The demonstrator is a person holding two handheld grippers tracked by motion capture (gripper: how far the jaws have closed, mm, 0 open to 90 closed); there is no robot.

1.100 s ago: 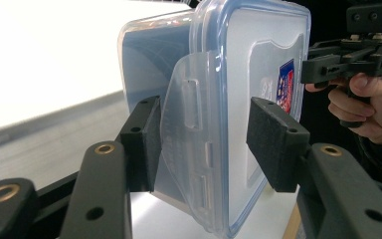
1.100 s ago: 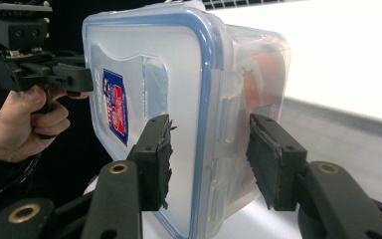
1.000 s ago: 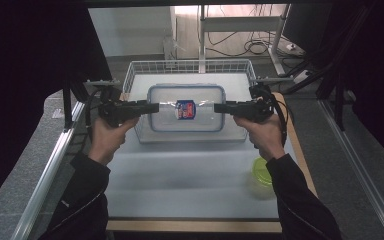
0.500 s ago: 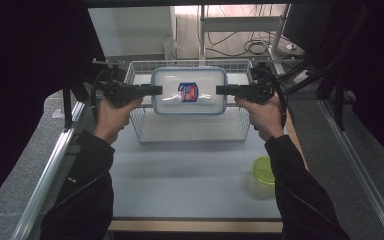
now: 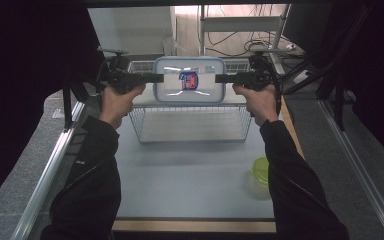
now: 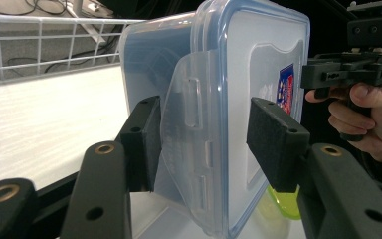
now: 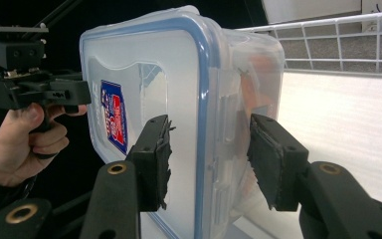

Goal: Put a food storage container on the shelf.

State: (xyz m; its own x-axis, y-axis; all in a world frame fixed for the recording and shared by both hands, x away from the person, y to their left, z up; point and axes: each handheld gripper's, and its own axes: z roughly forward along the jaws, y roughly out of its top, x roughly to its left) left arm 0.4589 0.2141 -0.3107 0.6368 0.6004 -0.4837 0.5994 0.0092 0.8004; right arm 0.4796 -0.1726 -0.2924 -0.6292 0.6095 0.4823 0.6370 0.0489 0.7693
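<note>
A clear plastic container (image 5: 189, 80) with a blue-rimmed lid and a red-and-blue label hangs in the air above a wire basket (image 5: 195, 131), its lid turned toward me. My left gripper (image 5: 160, 77) is shut on its left end and my right gripper (image 5: 219, 78) is shut on its right end. In the left gripper view the container (image 6: 219, 124) stands on edge between the black pads (image 6: 144, 144) of my left gripper (image 6: 209, 144). In the right gripper view my right gripper (image 7: 209, 159) clamps the container (image 7: 179, 99) over its side latch.
The white wire basket stands at the far middle of the grey table (image 5: 180, 185). A small green lidded cup (image 5: 261, 170) sits near the table's right front. Black curtains hang at both sides. Cables and a metal rack lie beyond the basket.
Both hands have carried the container up and away from me, from low in the basket to above its far rim. The grip on both ends is unchanged.
</note>
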